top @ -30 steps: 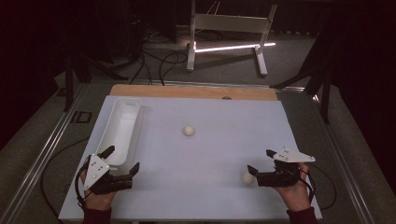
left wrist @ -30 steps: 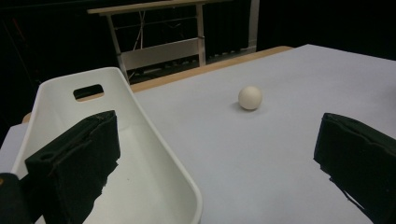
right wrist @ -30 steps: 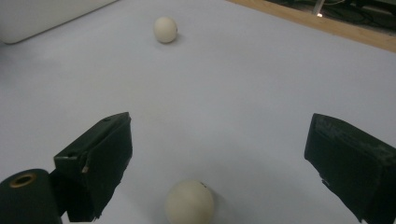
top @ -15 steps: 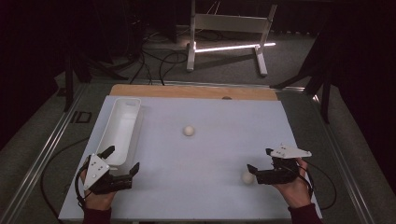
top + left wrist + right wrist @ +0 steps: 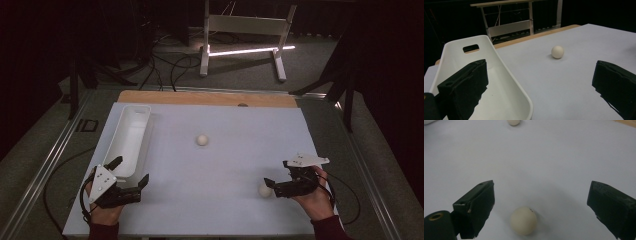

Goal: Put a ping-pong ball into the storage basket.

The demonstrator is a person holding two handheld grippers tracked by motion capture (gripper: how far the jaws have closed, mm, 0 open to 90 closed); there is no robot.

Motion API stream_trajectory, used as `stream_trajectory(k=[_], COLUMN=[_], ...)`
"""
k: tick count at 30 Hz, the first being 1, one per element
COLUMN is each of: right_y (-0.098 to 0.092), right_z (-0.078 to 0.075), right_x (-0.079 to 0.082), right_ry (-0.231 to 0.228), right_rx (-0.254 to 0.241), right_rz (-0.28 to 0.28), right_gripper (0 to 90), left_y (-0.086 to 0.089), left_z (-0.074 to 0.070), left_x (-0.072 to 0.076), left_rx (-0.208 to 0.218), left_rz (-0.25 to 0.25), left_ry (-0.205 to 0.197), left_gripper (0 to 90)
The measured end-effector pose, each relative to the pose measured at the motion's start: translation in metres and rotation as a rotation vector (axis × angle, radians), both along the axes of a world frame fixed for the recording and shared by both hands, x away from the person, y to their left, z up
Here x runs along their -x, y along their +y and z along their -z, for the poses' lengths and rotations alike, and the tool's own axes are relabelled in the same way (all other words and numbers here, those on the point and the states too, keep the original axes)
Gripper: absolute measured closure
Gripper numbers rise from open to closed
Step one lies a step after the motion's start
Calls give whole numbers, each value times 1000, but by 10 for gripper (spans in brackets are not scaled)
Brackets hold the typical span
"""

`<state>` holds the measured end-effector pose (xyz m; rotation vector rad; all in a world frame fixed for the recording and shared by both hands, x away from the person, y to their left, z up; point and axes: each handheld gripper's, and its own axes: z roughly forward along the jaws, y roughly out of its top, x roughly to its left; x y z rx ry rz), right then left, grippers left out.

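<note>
- Right gripper view looks down on a small white ball (image 5: 523, 220), which lies on the white surface (image 5: 554, 157) between the two black jaws, a bit closer to the one on the left of that view.
- Nothing touches the ball yet, and there is bare surface on both sides of it.
- From the high view, this ball (image 5: 264, 189) sits near the front edge on the right side, just at the tips of the right tongs (image 5: 276, 183).
- The right tongs are spread wide and hold nothing.
- A ball is round, so it has no long side to line up with.
- I think the next move is to push the right tongs a little forward and then squeeze, because the ball is straight ahead of them.
- The left tongs (image 5: 131, 174) are well apart from this ball, over by the front left corner, also spread wide and holding nothing.
- A long white tub (image 5: 129, 138) lies just beside the left tongs.
- A second ball (image 5: 202, 140) rests near the middle of the surface, away from both hands.
</note>
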<state>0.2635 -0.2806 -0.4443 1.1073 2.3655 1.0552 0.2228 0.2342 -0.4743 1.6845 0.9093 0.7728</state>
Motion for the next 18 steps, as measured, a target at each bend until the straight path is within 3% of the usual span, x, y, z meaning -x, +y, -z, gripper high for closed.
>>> stream_trajectory(k=[18], right_y=[2], right_z=[3], right_x=[-4], right_ry=[42], right_rx=[56], right_rz=[-30], right_gripper=[72], left_y=[0], left_z=[0], left_x=[0], left_rx=[2], left_rz=[-1], left_ry=[-1], left_gripper=[10])
